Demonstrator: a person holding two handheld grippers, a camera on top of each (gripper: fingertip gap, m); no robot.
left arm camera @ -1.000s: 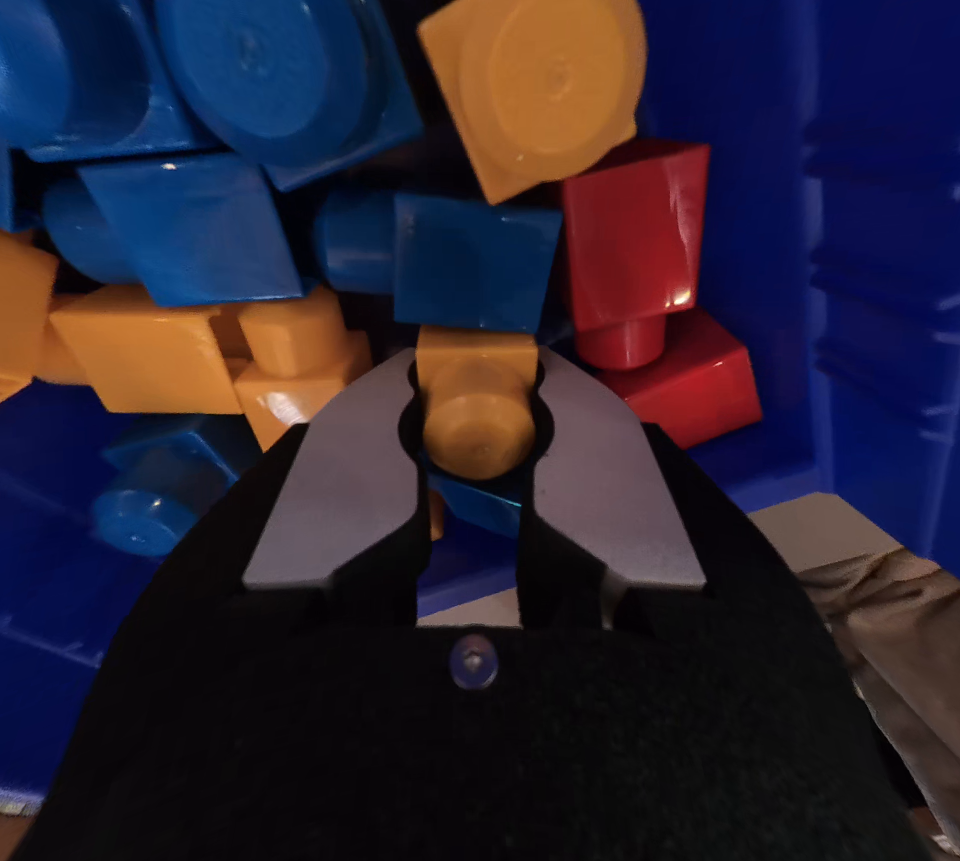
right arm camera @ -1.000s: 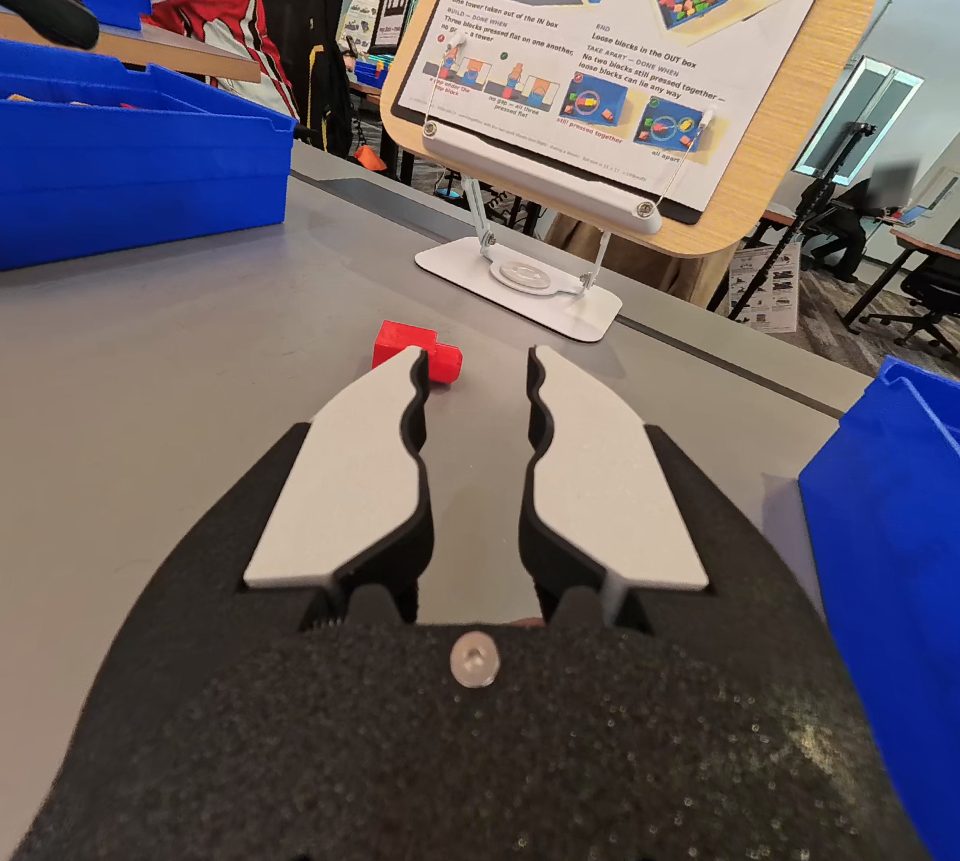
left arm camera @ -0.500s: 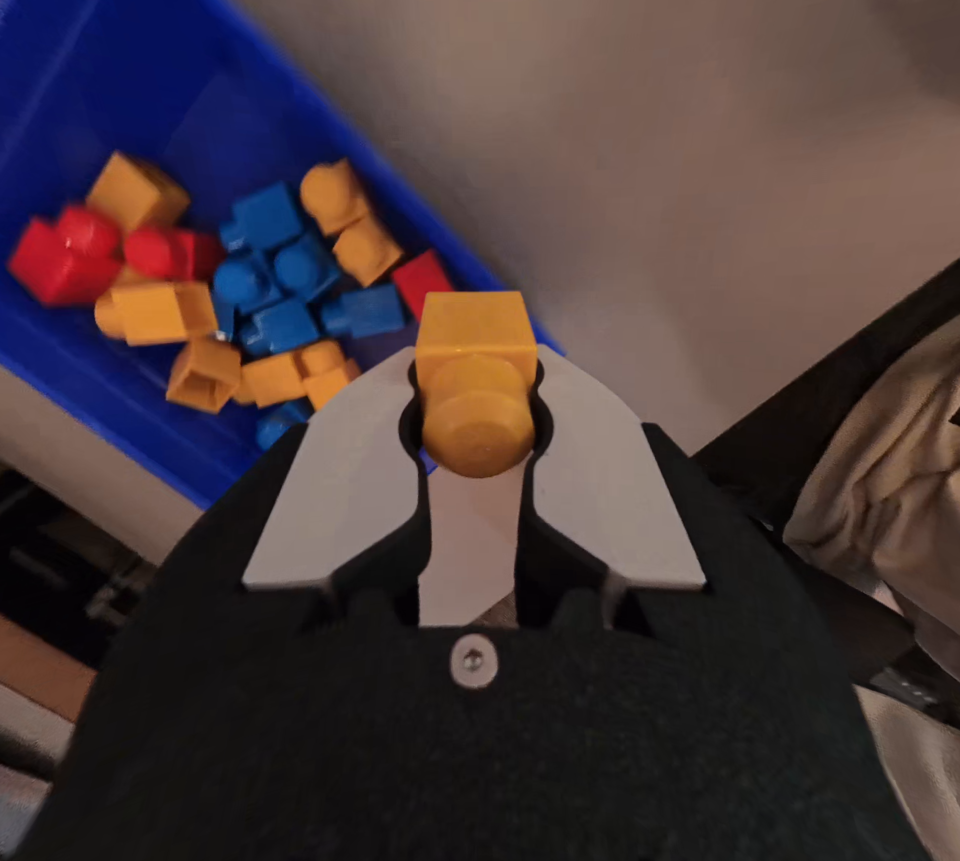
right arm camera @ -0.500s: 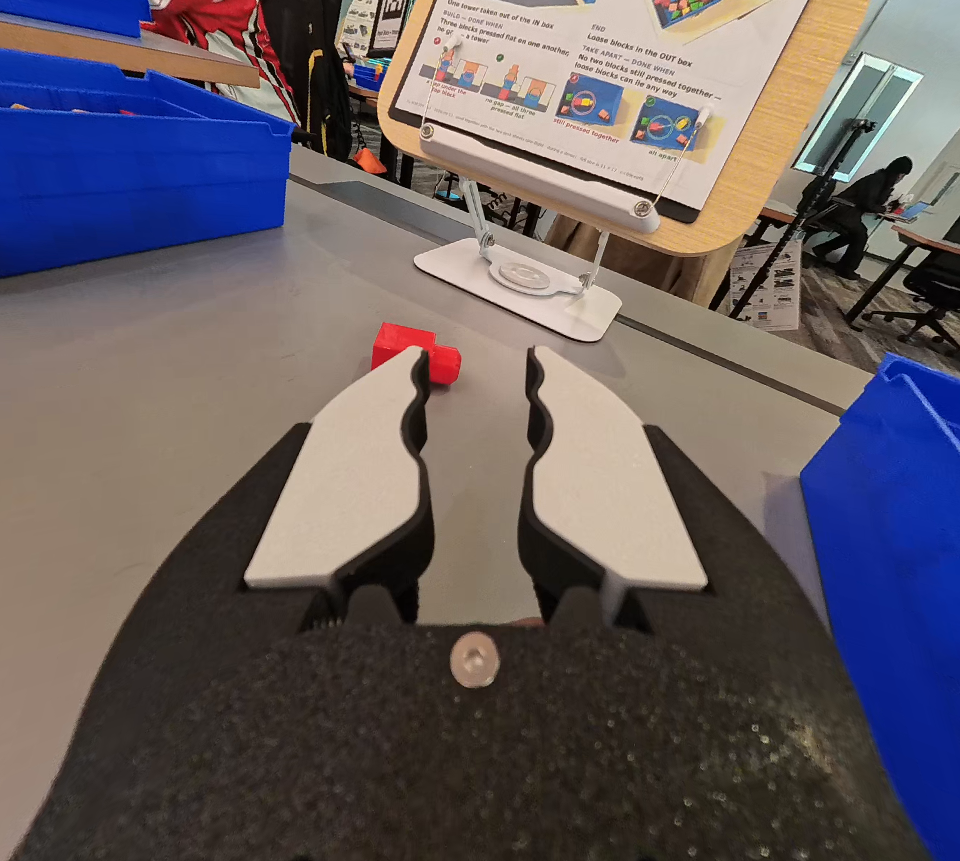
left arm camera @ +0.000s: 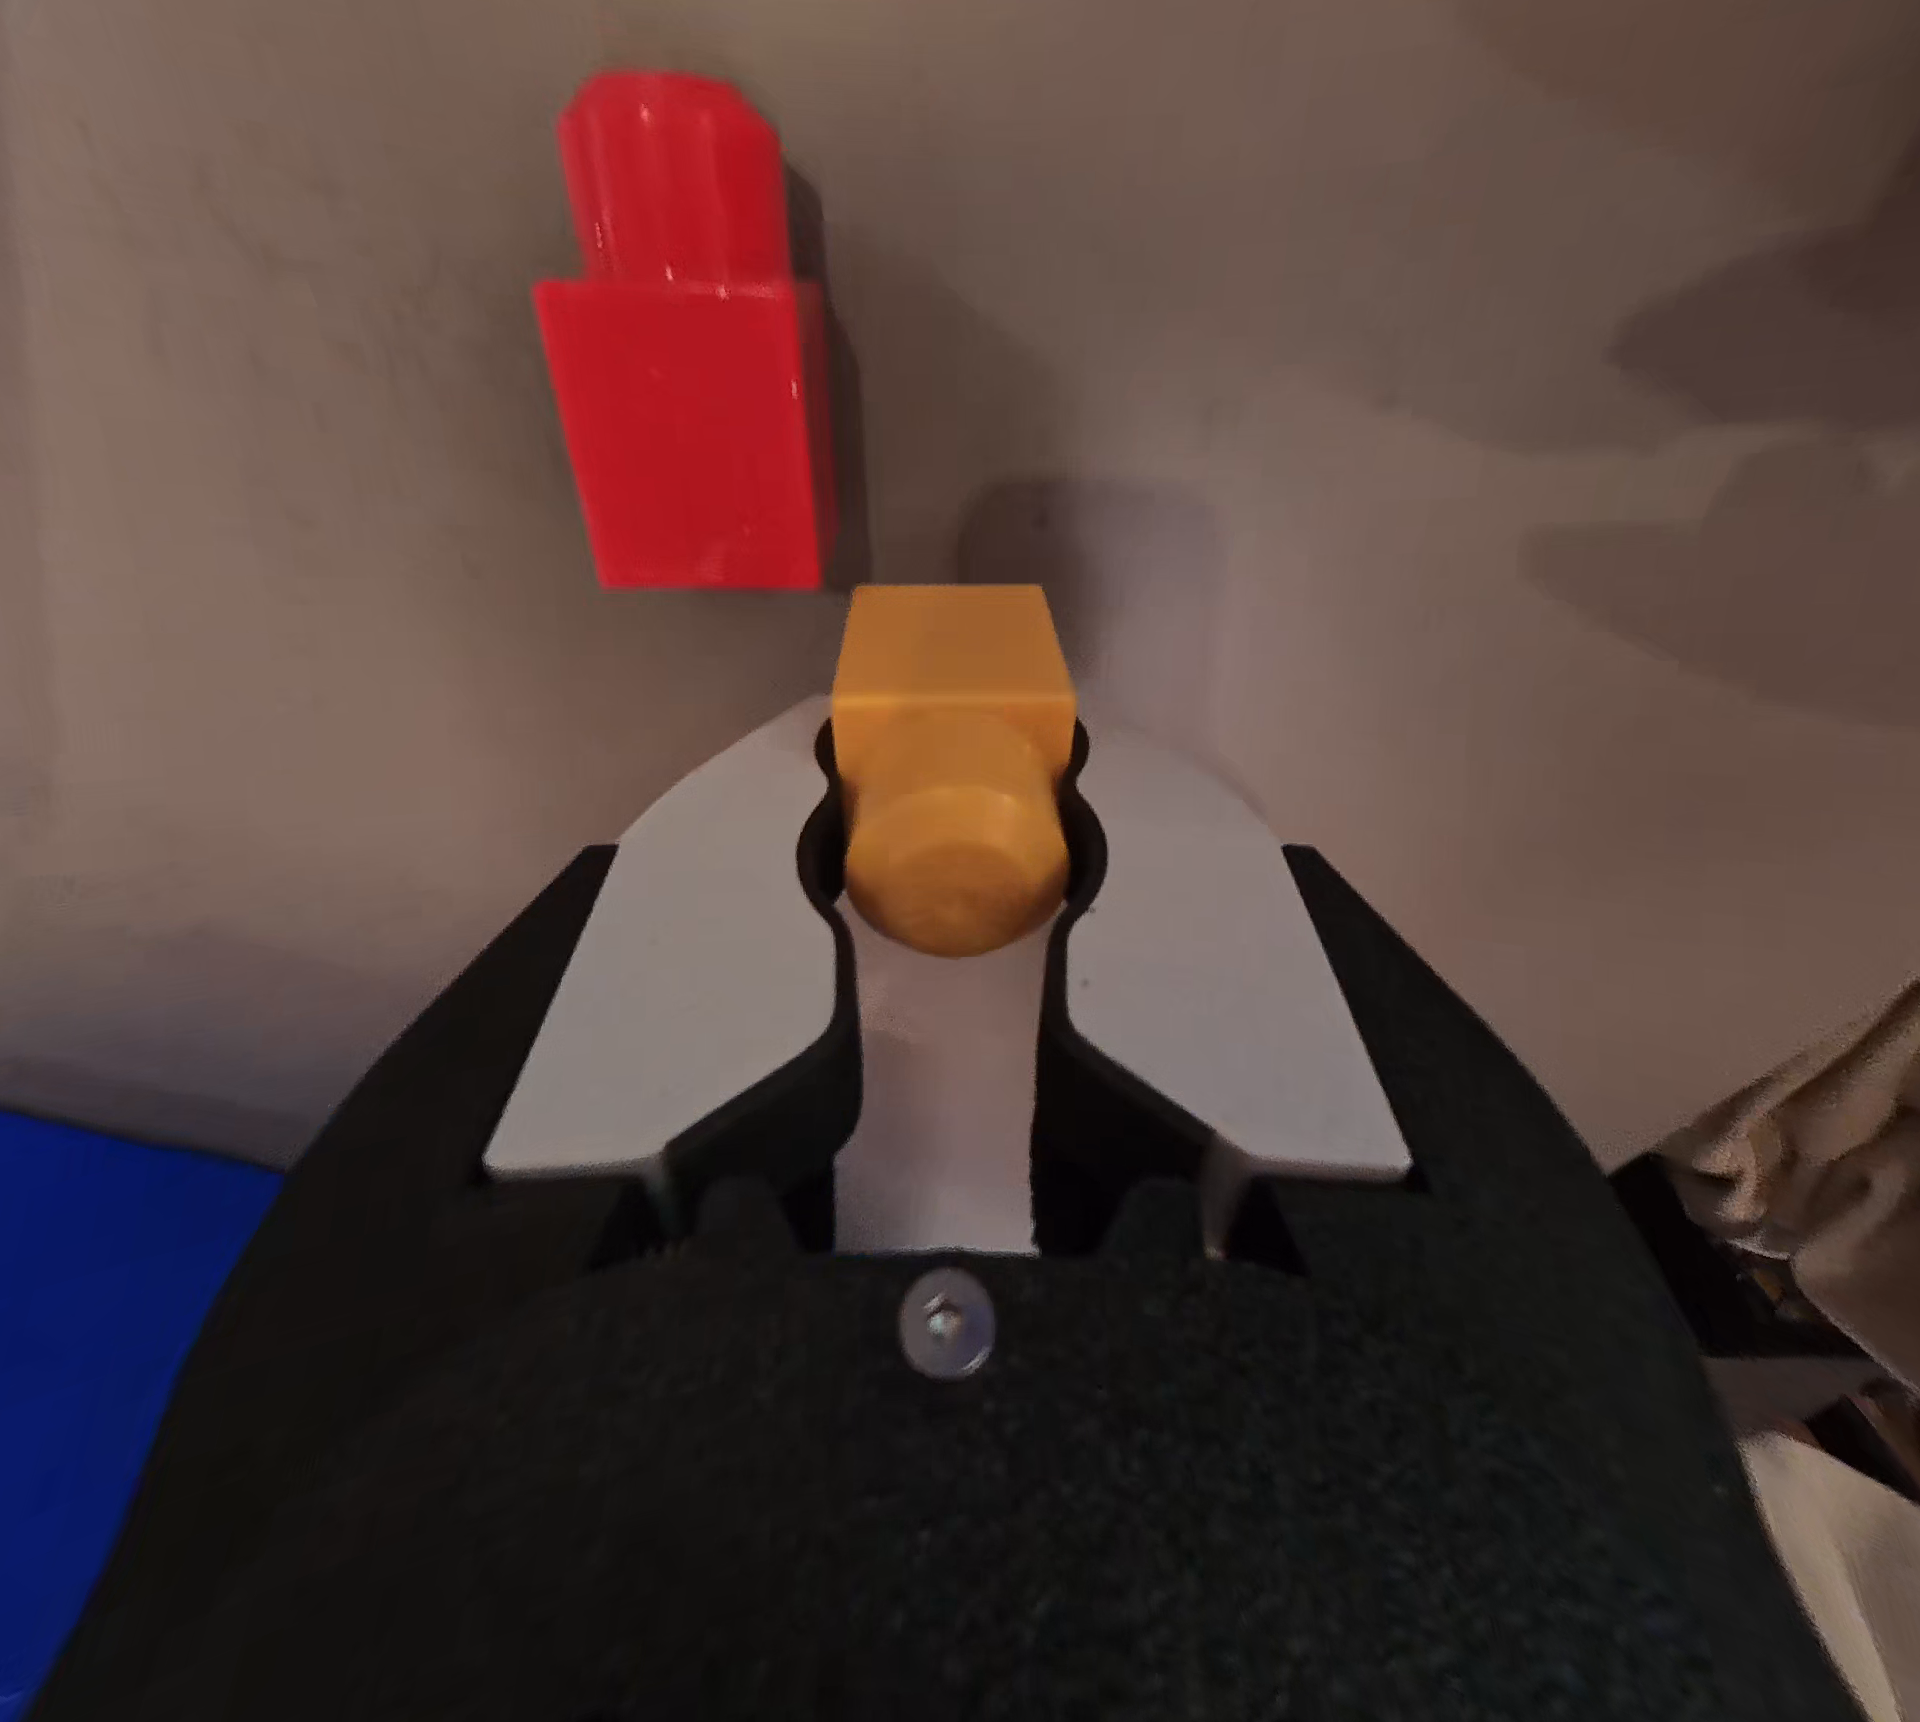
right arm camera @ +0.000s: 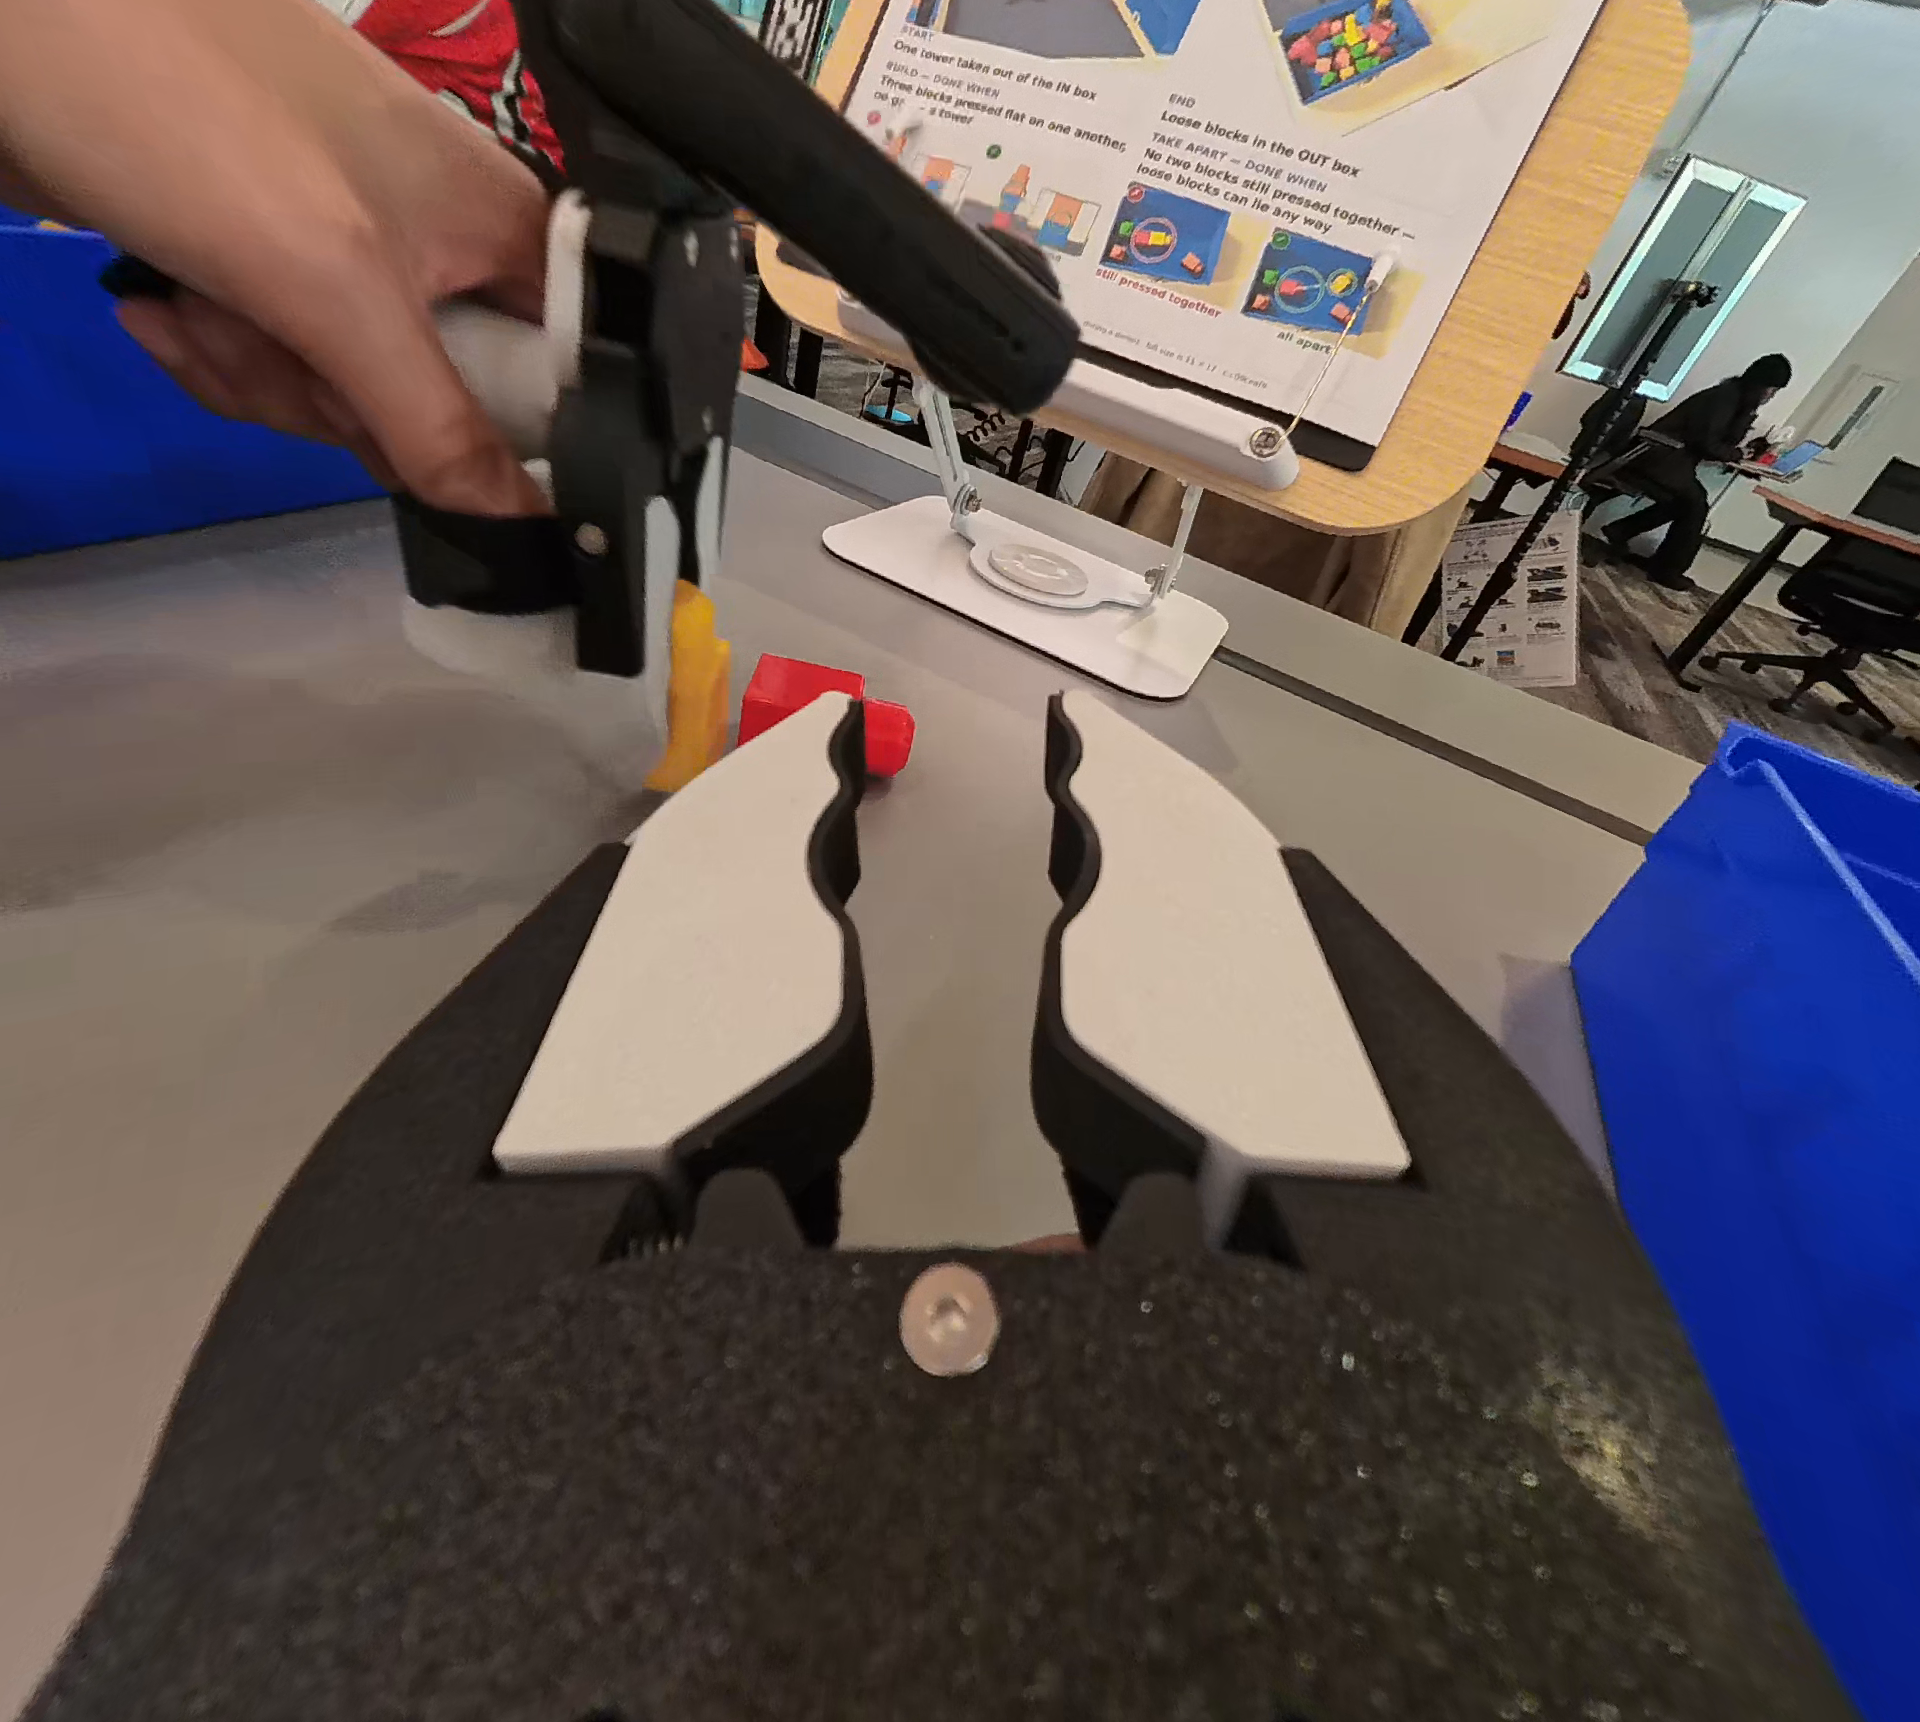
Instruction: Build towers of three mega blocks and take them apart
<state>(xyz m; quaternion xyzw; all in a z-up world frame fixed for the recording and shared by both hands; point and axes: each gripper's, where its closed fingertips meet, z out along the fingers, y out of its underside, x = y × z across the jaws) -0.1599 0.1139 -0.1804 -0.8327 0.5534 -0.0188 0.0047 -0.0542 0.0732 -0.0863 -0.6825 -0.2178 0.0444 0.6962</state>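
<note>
- Counting the blocks on show: two, one orange block (left arm camera: 951, 773) and one red block (left arm camera: 691, 384); both appear in each wrist view.
- Claws, two. The left claw (left arm camera: 951, 799) is clamped on the orange block, its pads pressed against the stud, with the square body pointing away from the camera just above the grey worktop (left arm camera: 1351, 166).
- The right claw (right arm camera: 951, 737) stands parted with nothing between its fingers, low over the worktop.
- The red block lies on its side on the worktop, at 11 o'clock from the orange block and just beside it in the left wrist view.
- Blue bins: one corner (left arm camera: 94, 1360) at 8 o'clock in the left wrist view; two (right arm camera: 1766, 1101) (right arm camera: 62, 425) in the right, at 3 and 9 o'clock.
- Right wrist view alone: the hand (right arm camera: 260, 238) holding the left claw, one instruction sheet on a wooden stand (right arm camera: 1507, 322), and seated persons behind.
</note>
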